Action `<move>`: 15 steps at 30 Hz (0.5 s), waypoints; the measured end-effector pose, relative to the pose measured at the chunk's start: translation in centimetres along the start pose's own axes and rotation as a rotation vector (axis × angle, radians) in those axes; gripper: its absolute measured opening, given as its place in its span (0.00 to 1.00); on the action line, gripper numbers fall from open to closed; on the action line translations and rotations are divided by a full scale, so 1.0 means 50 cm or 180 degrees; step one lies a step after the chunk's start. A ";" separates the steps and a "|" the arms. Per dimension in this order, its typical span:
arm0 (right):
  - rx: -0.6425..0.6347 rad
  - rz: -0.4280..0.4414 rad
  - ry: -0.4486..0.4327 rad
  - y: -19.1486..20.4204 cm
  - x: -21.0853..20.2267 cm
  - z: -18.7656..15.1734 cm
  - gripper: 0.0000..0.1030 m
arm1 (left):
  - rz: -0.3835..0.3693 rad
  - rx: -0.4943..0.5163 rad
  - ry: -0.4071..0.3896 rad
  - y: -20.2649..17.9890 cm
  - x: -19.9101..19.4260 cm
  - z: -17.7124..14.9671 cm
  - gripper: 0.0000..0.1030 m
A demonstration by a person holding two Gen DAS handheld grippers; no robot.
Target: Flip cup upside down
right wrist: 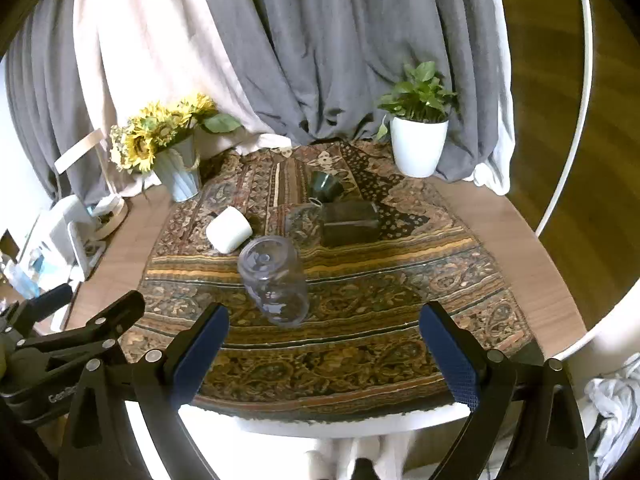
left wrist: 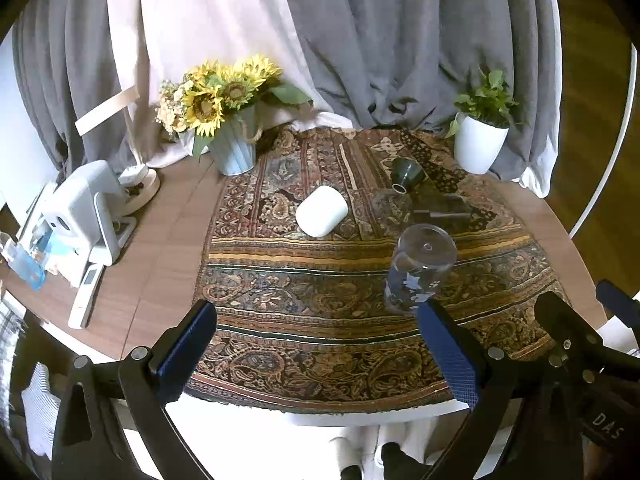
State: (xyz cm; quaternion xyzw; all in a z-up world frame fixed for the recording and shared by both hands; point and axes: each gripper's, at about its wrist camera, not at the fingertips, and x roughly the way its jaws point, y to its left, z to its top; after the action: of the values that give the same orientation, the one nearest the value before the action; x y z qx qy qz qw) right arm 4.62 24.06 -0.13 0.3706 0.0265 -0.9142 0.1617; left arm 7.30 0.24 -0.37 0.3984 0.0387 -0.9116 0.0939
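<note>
1. The clear glass cup with pale printed figures on its wall (right wrist: 274, 280) stands on the patterned paisley cloth (right wrist: 360, 344) that covers the round wooden table (right wrist: 532, 240). Its closed, flat end faces up and its mouth appears to be down on the cloth, so it looks already inverted.
2. The right claw (right wrist: 324, 344) is spread wide and empty. The cup sits just ahead of it, nearer its left finger than its right, and apart from both pads.
3. The left claw (left wrist: 320, 344) is likewise spread and holds nothing. From its view the cup (left wrist: 420, 268) is ahead and off to the right, just beyond the tip of its right finger; whether that tip touches the glass I cannot tell.
4. Handling, as a judgement: the glass is stiff, smooth and likely slippery against the ribbed blue pads, light enough for one claw, and breakable if dropped or squeezed hard.
5. The best hold would be across the straight side wall about mid-height, pads on opposite sides, not on the rim or base edge.
6. Farther ahead of both claws lie a white ceramic cup on its side (right wrist: 229, 229) and a dark green cup tipped over (right wrist: 325, 185), well clear of the glass.
</note>
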 end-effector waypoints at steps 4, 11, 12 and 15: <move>-0.0004 -0.0021 -0.0024 -0.001 -0.007 -0.002 0.93 | -0.0031 0.0023 0.0017 -0.007 0.000 -0.001 1.00; -0.0025 -0.0042 -0.0026 -0.001 -0.007 -0.001 0.93 | -0.0014 0.0080 0.0010 -0.017 -0.001 -0.002 1.00; -0.0028 -0.0040 -0.0023 -0.002 -0.005 -0.001 0.93 | -0.0009 0.0081 0.0011 -0.018 -0.001 -0.002 1.00; -0.0026 -0.0042 -0.0014 0.000 -0.005 -0.001 0.93 | 0.0003 0.0074 0.0018 -0.018 0.001 -0.002 1.00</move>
State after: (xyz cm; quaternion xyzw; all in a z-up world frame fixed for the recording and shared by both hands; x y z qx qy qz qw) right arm 4.80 24.16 0.01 0.3678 0.0323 -0.9159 0.1572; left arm 7.14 1.15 -0.48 0.4021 0.0281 -0.9108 0.0896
